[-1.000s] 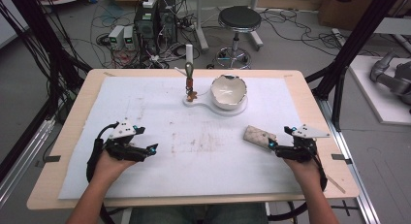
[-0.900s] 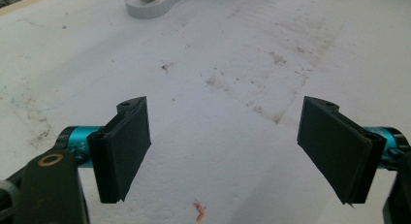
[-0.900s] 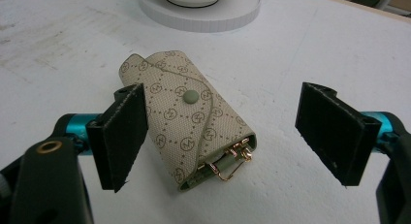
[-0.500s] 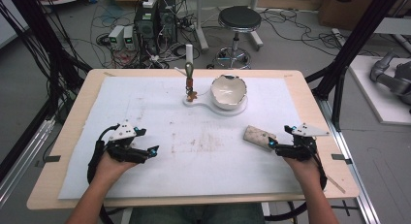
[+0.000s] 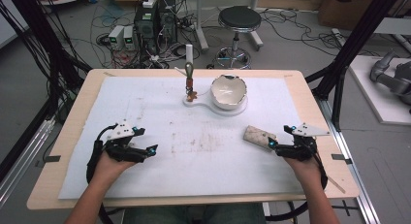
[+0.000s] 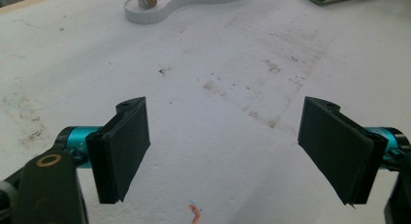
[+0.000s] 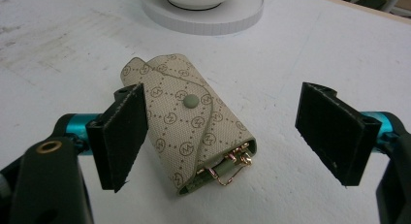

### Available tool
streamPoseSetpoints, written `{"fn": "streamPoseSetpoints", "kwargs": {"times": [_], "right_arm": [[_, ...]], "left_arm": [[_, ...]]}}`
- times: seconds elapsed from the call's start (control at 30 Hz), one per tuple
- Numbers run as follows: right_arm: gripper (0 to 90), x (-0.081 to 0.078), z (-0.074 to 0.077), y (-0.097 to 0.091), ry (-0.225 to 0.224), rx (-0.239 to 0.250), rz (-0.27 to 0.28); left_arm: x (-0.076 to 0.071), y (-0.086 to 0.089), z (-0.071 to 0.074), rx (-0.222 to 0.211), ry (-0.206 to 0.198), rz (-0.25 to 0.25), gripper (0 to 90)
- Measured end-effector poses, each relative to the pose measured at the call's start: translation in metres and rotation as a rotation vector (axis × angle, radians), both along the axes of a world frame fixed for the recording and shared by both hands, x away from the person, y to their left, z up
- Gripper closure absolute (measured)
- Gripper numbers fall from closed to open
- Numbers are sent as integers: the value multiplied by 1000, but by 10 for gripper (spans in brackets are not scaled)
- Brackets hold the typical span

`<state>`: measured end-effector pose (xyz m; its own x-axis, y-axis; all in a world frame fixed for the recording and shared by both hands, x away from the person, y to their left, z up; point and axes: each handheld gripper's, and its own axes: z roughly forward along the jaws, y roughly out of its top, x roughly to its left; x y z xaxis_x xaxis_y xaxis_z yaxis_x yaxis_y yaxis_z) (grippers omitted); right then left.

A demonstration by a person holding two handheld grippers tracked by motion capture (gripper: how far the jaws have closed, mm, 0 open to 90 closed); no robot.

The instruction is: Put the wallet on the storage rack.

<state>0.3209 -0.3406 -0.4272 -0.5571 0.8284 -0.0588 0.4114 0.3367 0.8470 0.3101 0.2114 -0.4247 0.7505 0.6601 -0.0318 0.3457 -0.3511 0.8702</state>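
At three o'clock, the right gripper (image 7: 220,136) stood spread around a key pouch (image 7: 188,122); its hardware (image 7: 232,168) looked partly hidden, perhaps keys.

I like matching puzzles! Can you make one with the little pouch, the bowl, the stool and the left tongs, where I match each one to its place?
Things:
1. pouch
2. bowl
3. stool
4. left tongs

Places:
A. on the floor beyond the table
B. over bare white table cover, jaws open
C. on the white round base
D. lying between the open jaws of the right tongs

Pairs: 1-D, 2-C, 3-A, 4-B
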Motion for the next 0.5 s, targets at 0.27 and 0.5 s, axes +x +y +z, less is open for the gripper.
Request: {"fn": "streamPoseSetpoints", "kwargs": {"times": [0.27,0.5], "right_arm": [[196,8,-2,3,10,-6,28],[197,18,-2,4,38,-22,95]], "left_arm": [[-1,3,-1,-2,7,13,189],[1,5,-4,3,18,14,189]]}}
